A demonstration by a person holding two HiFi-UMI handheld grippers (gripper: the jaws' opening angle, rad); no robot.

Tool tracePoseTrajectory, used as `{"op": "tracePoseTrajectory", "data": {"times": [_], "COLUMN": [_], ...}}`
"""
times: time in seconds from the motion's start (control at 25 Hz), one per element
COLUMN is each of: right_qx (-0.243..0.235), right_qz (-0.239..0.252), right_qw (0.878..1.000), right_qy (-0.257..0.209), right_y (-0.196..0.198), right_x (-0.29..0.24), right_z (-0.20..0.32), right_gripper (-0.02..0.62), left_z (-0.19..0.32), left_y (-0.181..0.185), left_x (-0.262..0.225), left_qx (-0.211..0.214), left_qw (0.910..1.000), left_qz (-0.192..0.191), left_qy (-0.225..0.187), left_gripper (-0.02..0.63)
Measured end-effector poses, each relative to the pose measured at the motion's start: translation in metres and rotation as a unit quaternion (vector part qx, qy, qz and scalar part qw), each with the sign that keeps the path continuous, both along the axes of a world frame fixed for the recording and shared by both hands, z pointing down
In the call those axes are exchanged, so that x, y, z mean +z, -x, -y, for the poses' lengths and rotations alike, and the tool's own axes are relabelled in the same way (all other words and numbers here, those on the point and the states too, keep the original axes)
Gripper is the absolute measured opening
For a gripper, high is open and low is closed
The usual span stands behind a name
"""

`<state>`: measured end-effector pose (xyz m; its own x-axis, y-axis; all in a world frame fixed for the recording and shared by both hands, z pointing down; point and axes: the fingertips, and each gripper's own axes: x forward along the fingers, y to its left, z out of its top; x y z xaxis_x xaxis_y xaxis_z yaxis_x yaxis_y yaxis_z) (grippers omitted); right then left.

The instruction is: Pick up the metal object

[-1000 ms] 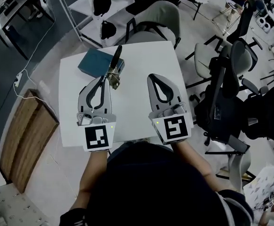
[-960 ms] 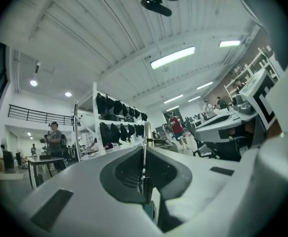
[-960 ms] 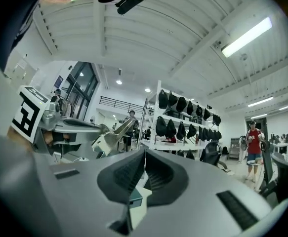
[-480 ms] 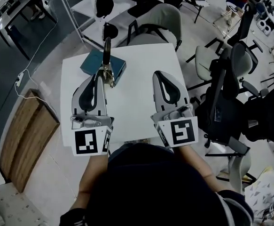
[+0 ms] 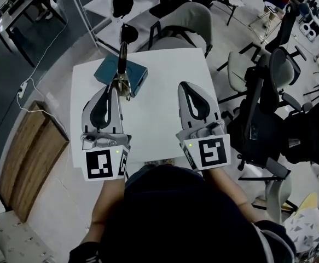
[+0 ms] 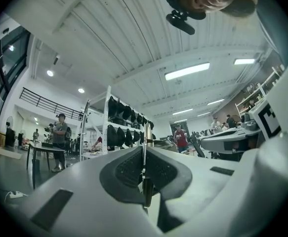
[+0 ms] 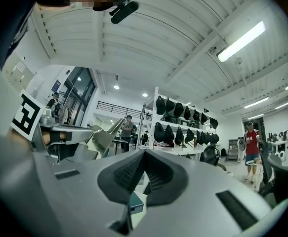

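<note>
Metal blade on a black handle, says the first observer; where is the slim metal tool (image 5: pixel 124 70) at this moment?

Between the pads of the left gripper (image 5: pixel 117 87), the second replies. That gripper's own view shows its jaws nearly together, pinching the thin blade edge-on, so the handle sticks out past the tips.

Why grip it there?

Likely because the flat blade gives the pads two faces to press on, whereas a rounder handle could roll. The tool appears held clear of the square white table (image 5: pixel 164 119), over the flat teal box (image 5: pixel 107 70) near the far left corner.

And the right gripper (image 5: pixel 186 86)?

Its jaws are together on nothing, with the pads meeting at the tips. It hangs well apart to the right, probably parked out of the way, since one gripper suffices for so light a thing.
</note>
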<state>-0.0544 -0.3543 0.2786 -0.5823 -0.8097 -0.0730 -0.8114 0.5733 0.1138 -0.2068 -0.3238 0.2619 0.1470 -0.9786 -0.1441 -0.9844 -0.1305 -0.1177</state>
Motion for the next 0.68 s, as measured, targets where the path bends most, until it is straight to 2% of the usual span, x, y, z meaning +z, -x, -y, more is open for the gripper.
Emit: {"op": "tracePoseTrajectory", "data": {"times": [0.12,0.28,0.68], "right_qx": [-0.004,-0.010,-0.001], "right_qz": [0.004,-0.010,-0.010], "right_qw": [1.000,1.000,1.000], "right_qy": [-0.011,-0.001,0.003], "right_y": [-0.0003,-0.0018,-0.0009], "right_x": [-0.0028,0.0040,0.0053], "right_z": [-0.0025,-0.0042,-0.0040], "right_gripper": [0.026,0.026,0.026], "left_z": [-0.0021,-0.0019,-0.0009], "left_y": [0.0010,0.0014,0.0022], "left_x": [0.0003,0.0002,0.0027], "left_qx": [-0.003,-0.003,0.003], "left_qw": [1.0000,1.0000,1.0000], "left_qz": [-0.001,-0.003,-0.004], "left_qy": [-0.001,-0.004,-0.004], "left_gripper": [0.028,0.028,0.028]}}
